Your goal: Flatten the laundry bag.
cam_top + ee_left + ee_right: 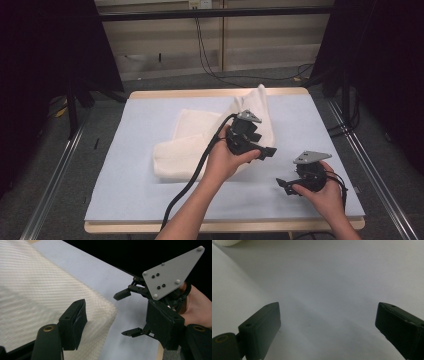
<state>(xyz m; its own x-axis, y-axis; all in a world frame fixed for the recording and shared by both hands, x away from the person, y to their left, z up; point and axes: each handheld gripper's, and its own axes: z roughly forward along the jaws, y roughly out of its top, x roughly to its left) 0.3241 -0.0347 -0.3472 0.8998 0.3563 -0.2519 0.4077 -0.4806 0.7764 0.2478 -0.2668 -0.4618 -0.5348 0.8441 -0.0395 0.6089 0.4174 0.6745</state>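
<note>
The towel [200,142] lies folded mid-table [140,190], one corner raised. The left gripper [267,151] hovers at its right edge, fingers [73,323] released, cloth beside them, not pinched. Right gripper [282,184] rests near the table's right front, fingers [260,327] spread wide.

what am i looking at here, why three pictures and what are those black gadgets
A person sits at a table and holds a black two-jaw tool in each hand. The high view looks down from above; the other two come from cameras riding on each tool.

On the pale blue table mat lies a white woven cloth, partly folded, one corner standing up.

The left hand-held gripper hovers at the cloth's edge, jaws open, no cloth between them. The right hand-held gripper waits over bare mat, jaws wide open, holding nothing.
</note>
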